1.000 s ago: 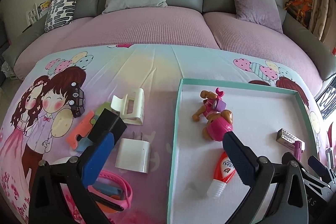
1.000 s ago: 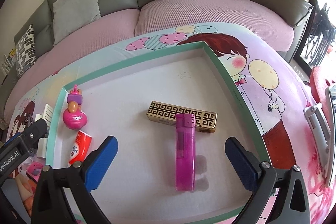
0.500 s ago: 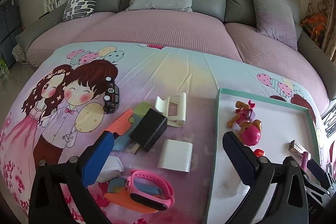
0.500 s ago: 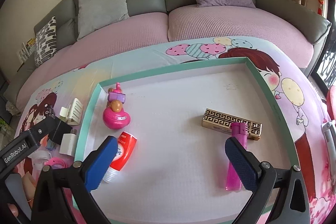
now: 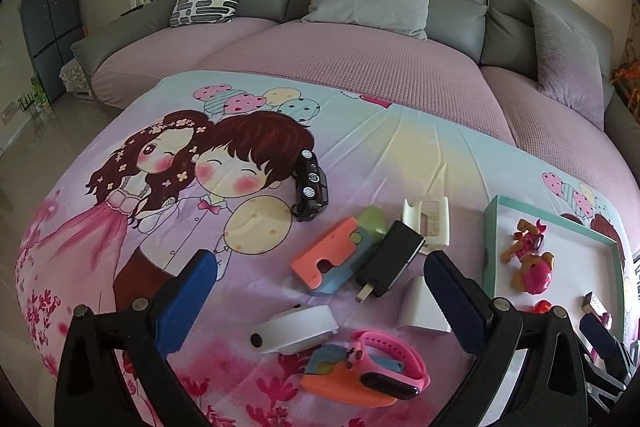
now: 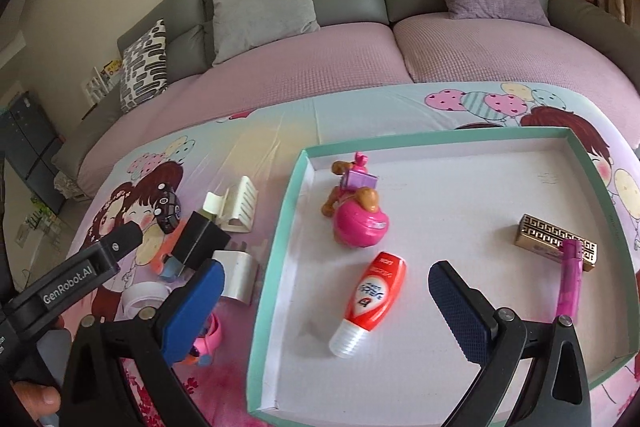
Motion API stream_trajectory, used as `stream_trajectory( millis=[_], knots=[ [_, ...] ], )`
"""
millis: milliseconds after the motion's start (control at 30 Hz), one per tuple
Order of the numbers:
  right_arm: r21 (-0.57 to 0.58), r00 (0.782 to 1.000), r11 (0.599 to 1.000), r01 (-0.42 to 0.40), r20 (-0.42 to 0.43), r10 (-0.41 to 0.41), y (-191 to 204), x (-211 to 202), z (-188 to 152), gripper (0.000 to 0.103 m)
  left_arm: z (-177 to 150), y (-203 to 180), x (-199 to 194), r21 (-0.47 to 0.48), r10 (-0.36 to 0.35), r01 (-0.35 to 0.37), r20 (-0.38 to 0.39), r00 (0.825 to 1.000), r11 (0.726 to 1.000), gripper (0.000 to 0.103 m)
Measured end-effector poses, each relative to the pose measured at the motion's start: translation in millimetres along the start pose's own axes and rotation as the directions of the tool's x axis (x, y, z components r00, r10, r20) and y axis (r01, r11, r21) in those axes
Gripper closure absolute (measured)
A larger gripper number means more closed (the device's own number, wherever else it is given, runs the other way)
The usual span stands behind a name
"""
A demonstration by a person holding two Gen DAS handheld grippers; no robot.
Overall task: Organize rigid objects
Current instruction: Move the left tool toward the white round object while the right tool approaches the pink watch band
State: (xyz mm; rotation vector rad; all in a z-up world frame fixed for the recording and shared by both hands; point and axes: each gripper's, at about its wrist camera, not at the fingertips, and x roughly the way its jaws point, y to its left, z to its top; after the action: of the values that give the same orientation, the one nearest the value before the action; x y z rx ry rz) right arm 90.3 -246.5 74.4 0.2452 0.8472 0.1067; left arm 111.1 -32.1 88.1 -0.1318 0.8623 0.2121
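Now the left gripper (image 5: 316,287) has swung away from the tray (image 6: 280,247) and out over the loose pile to the tray's left, jaws spread wide and holding nothing. A second ago its fingers straddled the tray's left wall with the pink pup toy (image 5: 534,263) right ahead; now that toy sits far off to the side of its view, still inside the tray. Between its blue pads (image 5: 188,299) lie the candidates: the black charger (image 5: 390,259), the orange block (image 5: 324,257) beside it, the white round case (image 5: 294,329) and the pink watch (image 5: 384,363) nearest the camera. The white adapter (image 5: 420,303) rests just left of the tray wall, the white stand (image 5: 428,227) beyond it, the black toy car (image 5: 312,187) furthest from the tray.

The right gripper (image 6: 324,291) has pulled back too, wide open and empty, hanging over the tray's near-left part. Within the tray the red tube (image 6: 370,301) lies between its pads, with the gold box (image 6: 554,237) and the magenta lighter (image 6: 570,279) touching near the right wall.

So a drop-off looks finished and the left claw appears to be lining up the next pick. Four things are in, seven or so wait outside; roughly a third done by this count
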Motion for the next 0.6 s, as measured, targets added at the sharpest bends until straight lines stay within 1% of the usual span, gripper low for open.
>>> stream_trajectory(
  millis=[67, 167, 267, 400, 533, 600],
  knots=[
    [-0.021, 1.0, 1.0, -0.013, -0.01, 0.013, 9, 4, -1, 0.0, -2, 4, 1, 0.009, 0.005, -0.005, -0.007, 1.0, 1.0, 0.0],
    [-0.055, 1.0, 0.998, -0.007, -0.027, 0.006, 19, 10, -5, 0.0, -6, 12, 3, 0.013, 0.011, -0.011, -0.026, 1.0, 1.0, 0.0],
    [-0.066, 0.999, 0.998, -0.002, -0.035, 0.0, 25, 13, -7, 0.0, -8, 26, 3, -0.012, -0.004, 0.003, -0.036, 0.999, 1.0, 0.0],
    [-0.085, 0.998, 0.996, -0.033, -0.051, 0.029, 37, 17, -11, 0.0, -11, 47, 7, -0.052, -0.004, 0.001, -0.06, 0.998, 0.999, 0.0],
    [-0.144, 0.997, 0.989, -0.04, -0.071, 0.03, 55, 23, -17, 0.001, -16, 63, 14, -0.086, -0.036, 0.028, -0.094, 0.995, 0.996, 0.0],
    [-0.168, 0.996, 0.984, -0.052, -0.085, 0.039, 64, 25, -20, 0.003, -18, 71, 18, -0.101, -0.047, 0.036, -0.109, 0.993, 0.994, 0.0]
  ],
)
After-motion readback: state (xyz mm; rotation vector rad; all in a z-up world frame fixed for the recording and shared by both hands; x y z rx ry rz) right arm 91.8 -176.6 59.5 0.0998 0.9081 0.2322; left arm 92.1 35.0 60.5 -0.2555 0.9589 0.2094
